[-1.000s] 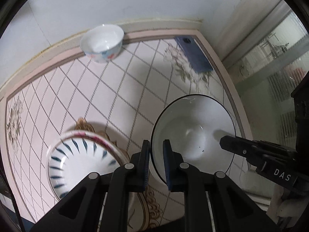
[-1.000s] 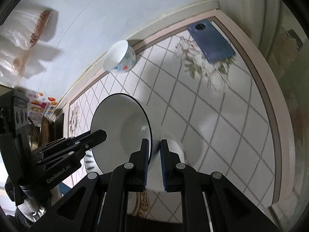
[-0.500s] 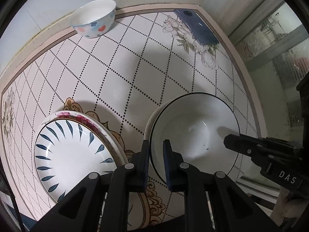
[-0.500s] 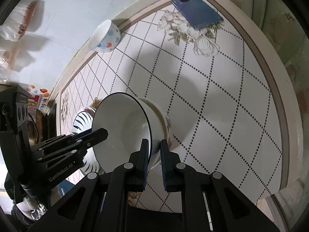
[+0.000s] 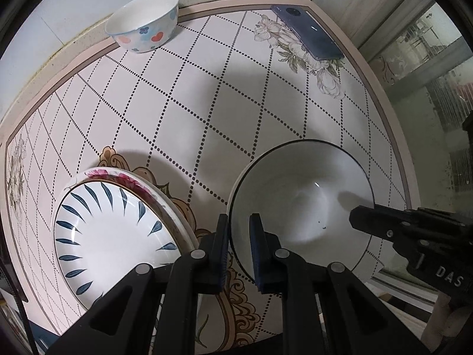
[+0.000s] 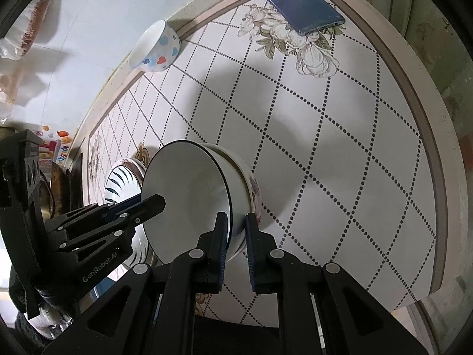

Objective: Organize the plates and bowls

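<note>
Both grippers have come down since a second ago, carrying the black-rimmed bowl point(image 5: 298, 204) with them; the counter point(image 5: 183, 112) now fills more of each view, and over the last half second little has changed.

Left gripper point(image 5: 239, 248): jaws narrow, clamped on the bowl's near rim, one finger inside and one outside. Right gripper point(image 6: 236, 248): jaws narrow, pinching the opposite rim the same way. Each gripper shows in the other's view, so the bowl hangs between them.

Key relation: in the right wrist view the black-rimmed bowl sits nested in a second, flower-patterned bowl point(image 6: 252, 189), whose wall shows just behind its rim. Whether its foot is fully seated I cannot tell.

Stacked plates point(image 5: 118, 236), the blue-leaf one on top, lie just beside the left jaws. Heart-patterned small bowl point(image 5: 145, 23) stands well apart at the wall; a phone point(image 5: 307, 35) lies in the far corner.

Judgement: release looks next. Both jaws should open together and lift straight off the rim.
</note>
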Action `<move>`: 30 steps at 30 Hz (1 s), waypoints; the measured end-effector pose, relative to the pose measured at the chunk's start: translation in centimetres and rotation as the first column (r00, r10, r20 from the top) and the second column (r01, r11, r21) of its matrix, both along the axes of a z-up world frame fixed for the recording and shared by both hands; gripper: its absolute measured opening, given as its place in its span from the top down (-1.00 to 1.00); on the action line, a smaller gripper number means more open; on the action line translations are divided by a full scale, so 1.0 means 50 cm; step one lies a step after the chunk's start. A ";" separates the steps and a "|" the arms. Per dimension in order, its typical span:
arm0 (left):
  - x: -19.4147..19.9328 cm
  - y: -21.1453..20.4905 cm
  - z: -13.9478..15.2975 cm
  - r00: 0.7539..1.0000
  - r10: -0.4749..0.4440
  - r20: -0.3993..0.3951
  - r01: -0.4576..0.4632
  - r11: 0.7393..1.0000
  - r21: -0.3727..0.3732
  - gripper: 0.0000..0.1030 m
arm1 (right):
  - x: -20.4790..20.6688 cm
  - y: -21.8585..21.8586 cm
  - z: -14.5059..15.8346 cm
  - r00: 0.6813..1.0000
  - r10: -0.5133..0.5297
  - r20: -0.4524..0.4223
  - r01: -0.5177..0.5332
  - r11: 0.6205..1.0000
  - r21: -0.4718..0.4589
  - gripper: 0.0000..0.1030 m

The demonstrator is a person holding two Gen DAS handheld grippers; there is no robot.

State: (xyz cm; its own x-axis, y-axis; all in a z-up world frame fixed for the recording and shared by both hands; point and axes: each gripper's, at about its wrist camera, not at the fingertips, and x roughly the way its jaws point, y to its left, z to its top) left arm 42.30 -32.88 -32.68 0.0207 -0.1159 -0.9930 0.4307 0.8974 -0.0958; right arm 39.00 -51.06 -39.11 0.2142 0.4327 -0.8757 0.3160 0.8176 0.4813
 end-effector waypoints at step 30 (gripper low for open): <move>0.442 0.169 0.048 0.912 0.410 -0.022 -0.408 0.897 -0.168 0.24 | 0.445 -0.016 0.063 0.988 -0.071 0.136 0.058 0.993 0.099 -0.04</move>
